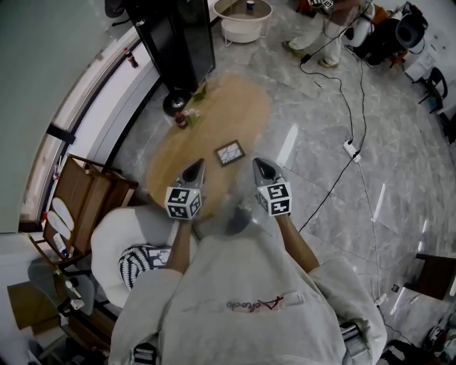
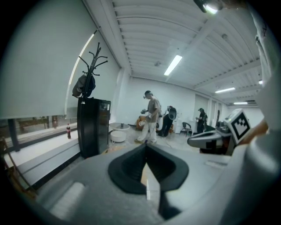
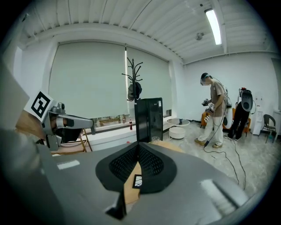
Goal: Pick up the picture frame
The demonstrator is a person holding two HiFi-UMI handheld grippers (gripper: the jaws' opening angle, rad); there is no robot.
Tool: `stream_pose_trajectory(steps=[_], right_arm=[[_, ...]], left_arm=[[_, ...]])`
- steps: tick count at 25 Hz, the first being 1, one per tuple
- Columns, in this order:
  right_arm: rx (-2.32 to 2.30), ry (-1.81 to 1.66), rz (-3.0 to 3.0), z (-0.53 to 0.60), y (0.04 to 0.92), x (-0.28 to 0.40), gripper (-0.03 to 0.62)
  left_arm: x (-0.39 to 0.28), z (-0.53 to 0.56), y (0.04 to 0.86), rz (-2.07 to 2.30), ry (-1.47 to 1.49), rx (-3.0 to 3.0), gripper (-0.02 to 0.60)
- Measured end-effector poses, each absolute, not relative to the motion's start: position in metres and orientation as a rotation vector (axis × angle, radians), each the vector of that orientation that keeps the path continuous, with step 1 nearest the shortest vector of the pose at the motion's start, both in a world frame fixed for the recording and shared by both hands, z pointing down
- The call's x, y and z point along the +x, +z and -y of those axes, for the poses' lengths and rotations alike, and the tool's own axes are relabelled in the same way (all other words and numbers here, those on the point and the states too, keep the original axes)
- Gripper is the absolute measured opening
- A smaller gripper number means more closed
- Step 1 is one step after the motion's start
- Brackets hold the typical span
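Note:
The picture frame (image 1: 229, 152) is small and dark-edged with a pale cracked pattern, and it lies flat on the oval wooden table (image 1: 214, 107). Both grippers hover at the table's near edge, on either side of the frame and just short of it. My left gripper (image 1: 196, 165) is to the frame's left, shut and empty. My right gripper (image 1: 261, 164) is to its right, its jaws closed to a point with nothing in them. In the right gripper view the frame (image 3: 137, 180) shows through the gap below the closed tips (image 3: 138, 146). The left gripper view shows only its shut jaws (image 2: 146, 147).
A bottle (image 1: 181, 120) and greenery stand at the table's far left end. Behind it is a tall black cabinet (image 1: 178, 36), then a round white side table (image 1: 242, 20). A cable with a power strip (image 1: 351, 150) lies on the floor to the right. A white chair (image 1: 121, 242) is near left.

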State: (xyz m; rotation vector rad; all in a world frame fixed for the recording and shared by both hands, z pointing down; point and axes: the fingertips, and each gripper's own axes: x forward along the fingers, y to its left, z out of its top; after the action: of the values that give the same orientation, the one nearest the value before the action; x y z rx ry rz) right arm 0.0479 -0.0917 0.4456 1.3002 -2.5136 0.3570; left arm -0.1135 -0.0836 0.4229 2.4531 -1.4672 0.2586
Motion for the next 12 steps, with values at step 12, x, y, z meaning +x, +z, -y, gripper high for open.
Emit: stream_pose_trajectory(steps=[12], right_arm=[[1.222,0.382,2.523,0.192,0.459,0.066,0.003]], left_arm=[[-0.102,0.179,0.436,1.528,0.289,2.383,0.000]])
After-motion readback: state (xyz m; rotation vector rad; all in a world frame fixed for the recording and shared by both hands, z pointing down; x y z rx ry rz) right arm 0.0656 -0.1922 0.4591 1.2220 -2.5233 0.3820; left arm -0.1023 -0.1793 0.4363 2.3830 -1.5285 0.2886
